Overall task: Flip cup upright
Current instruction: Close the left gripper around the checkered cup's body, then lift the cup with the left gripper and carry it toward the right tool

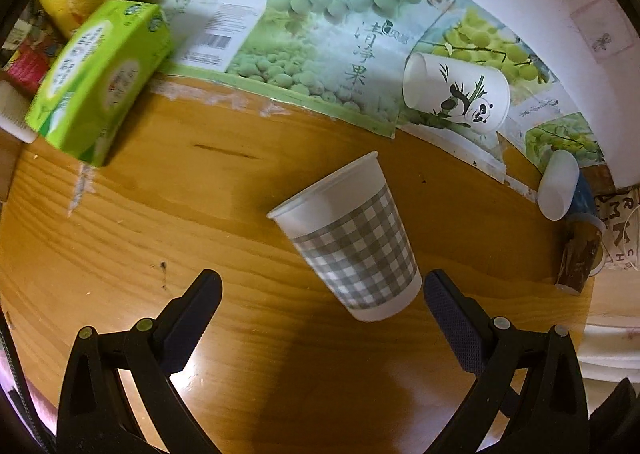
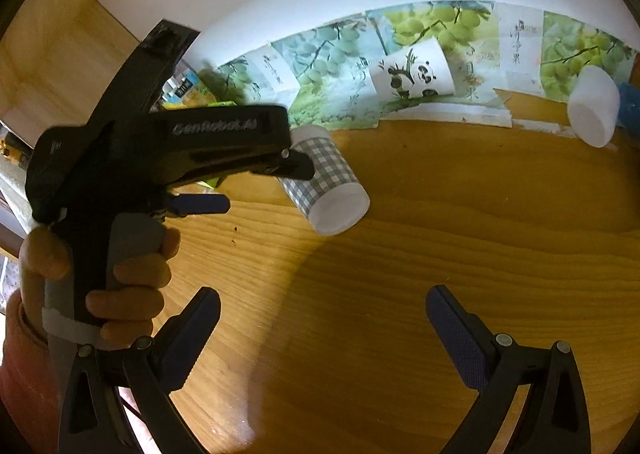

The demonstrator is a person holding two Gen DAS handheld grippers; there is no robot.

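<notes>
A white paper cup with a grey check band lies on its side on the wooden table, base toward me. My left gripper is open, its fingers either side of the cup's base, not touching it. The cup also shows in the right wrist view, partly hidden behind the left gripper's body, held by a hand. My right gripper is open and empty over bare table, nearer than the cup.
A panda cup lies on its side against the back wall's grape posters. A white cup and a dark cup lie at the right. A green tissue box sits at the back left.
</notes>
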